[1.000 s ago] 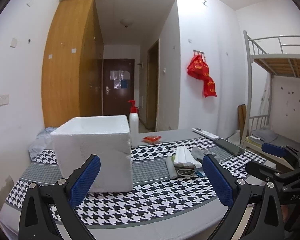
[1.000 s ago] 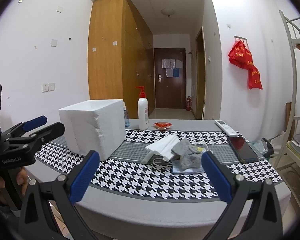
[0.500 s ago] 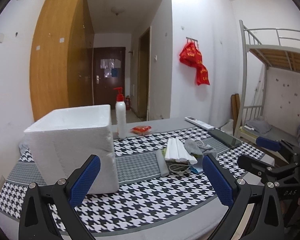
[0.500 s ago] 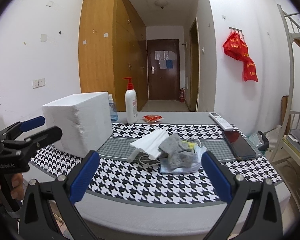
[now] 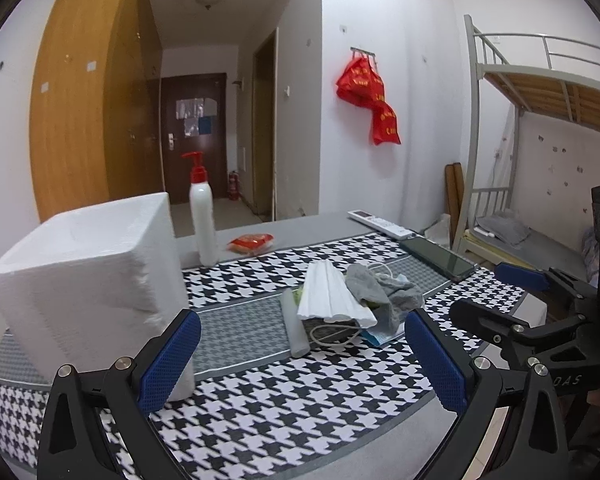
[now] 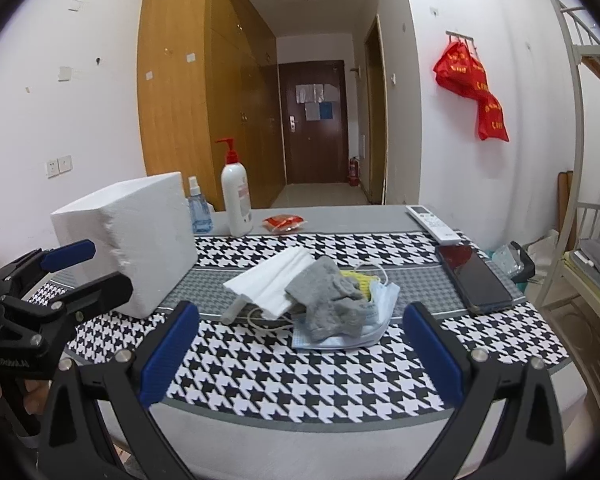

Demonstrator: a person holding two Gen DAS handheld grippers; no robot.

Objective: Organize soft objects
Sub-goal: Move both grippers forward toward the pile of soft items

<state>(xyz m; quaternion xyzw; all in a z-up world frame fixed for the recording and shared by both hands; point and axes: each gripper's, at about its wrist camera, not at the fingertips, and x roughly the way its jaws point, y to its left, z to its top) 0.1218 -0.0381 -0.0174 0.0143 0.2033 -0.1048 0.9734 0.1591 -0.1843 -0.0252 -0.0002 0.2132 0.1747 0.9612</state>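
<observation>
A heap of soft things lies mid-table: a folded white cloth (image 5: 328,296) (image 6: 272,280), a crumpled grey cloth (image 5: 384,292) (image 6: 328,300), a blue face mask (image 6: 376,312) and something yellow (image 6: 360,280) underneath. A white foam box (image 5: 88,276) (image 6: 136,236) stands to the left of the heap. My left gripper (image 5: 300,364) is open, above the near table edge, short of the heap. My right gripper (image 6: 300,360) is open too, facing the heap from the front. Each gripper shows in the other's view: the right gripper (image 5: 496,296) and the left gripper (image 6: 84,268).
On the houndstooth tablecloth (image 6: 284,376) stand a white pump bottle (image 5: 203,220) (image 6: 236,196) and a small blue spray bottle (image 6: 198,208). A red packet (image 6: 284,222), a remote (image 6: 432,224) and a dark phone (image 6: 474,280) lie at the back and right. A bunk bed (image 5: 540,120) stands on the right.
Both grippers have moved closer to the table and the heap, which now looks larger. The left view has swung to the right, pushing the foam box to the left. Both stay open.
</observation>
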